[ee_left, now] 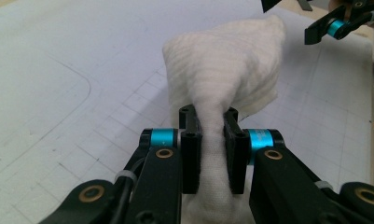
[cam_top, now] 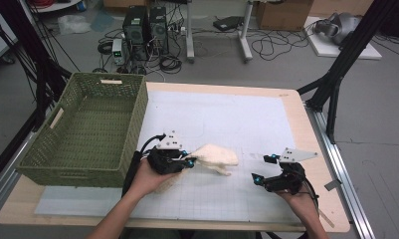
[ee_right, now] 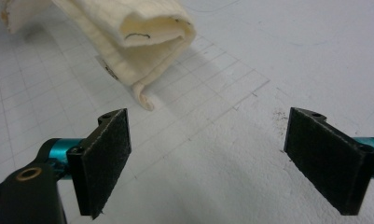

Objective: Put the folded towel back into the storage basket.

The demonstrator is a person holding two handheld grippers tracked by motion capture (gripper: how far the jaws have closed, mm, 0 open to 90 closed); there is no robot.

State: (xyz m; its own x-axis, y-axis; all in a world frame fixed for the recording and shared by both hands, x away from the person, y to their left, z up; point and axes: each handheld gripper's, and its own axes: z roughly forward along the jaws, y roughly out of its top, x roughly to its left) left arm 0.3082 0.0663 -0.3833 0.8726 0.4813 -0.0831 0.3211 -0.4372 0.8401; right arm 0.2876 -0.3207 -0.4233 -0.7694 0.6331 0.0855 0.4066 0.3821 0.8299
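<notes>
Left gripper (ee_left: 211, 149) clamped on cream cloth (cam_top: 214, 157); cloth's long axis runs toward right gripper (cam_top: 261, 169), whose jaws stand apart, empty.

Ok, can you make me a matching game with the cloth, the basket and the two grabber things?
Things:
1. left gripper
2. right gripper
3. white cloth
4. green basket

States:
A. stands at the table's left side
B. jaws wide apart, nothing between them
C. bunched up, pinched at one end
D. jaws squeezed on the cloth

Pairs: 1-D, 2-B, 3-C, 4-A
</notes>
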